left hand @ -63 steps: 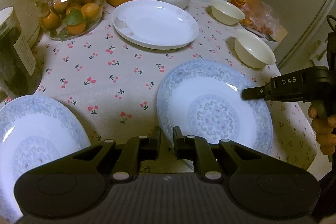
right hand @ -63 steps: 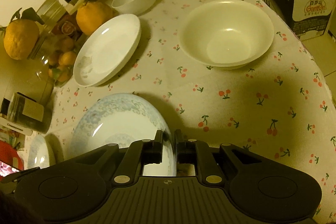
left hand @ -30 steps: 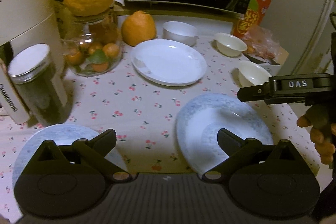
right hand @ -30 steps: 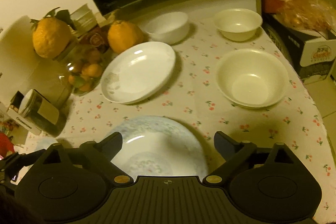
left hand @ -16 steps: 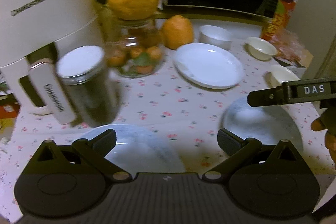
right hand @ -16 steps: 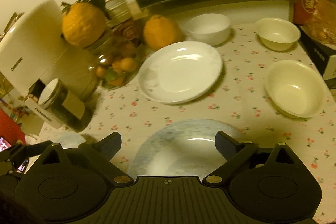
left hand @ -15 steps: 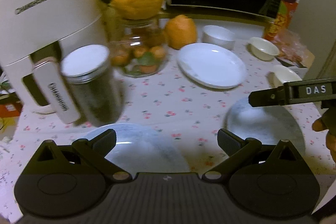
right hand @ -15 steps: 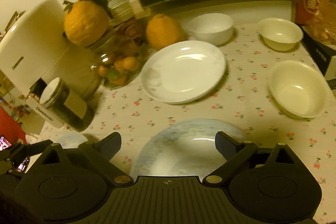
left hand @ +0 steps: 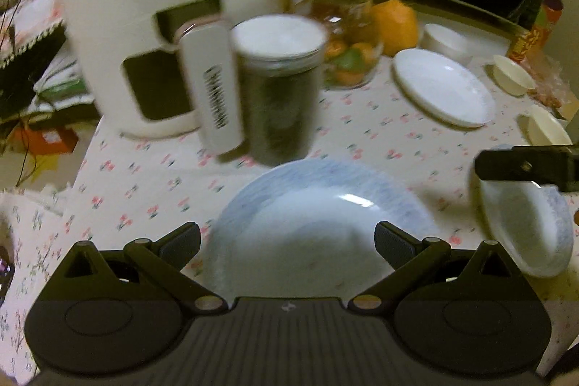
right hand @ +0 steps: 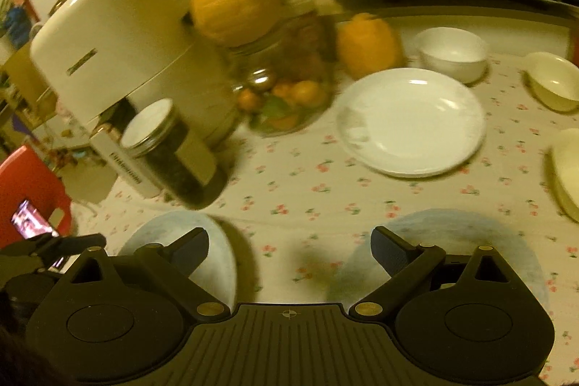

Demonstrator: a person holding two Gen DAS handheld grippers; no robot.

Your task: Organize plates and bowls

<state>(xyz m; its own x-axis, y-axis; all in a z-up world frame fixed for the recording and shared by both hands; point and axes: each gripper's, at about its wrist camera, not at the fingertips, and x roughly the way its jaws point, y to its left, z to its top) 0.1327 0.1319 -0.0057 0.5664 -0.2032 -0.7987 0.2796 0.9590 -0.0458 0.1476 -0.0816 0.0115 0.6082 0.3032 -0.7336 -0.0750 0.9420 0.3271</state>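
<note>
Two blue-rimmed plates (left hand: 318,205) lie flat — left gripper (left hand: 287,241) gapes.

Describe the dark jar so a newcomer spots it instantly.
Start at the big white appliance at the table's left. The dark jar stands right in front of it, beside its handle. Unlike the clear fruit jar behind, it has a flat white lid and near-black contents.
</note>
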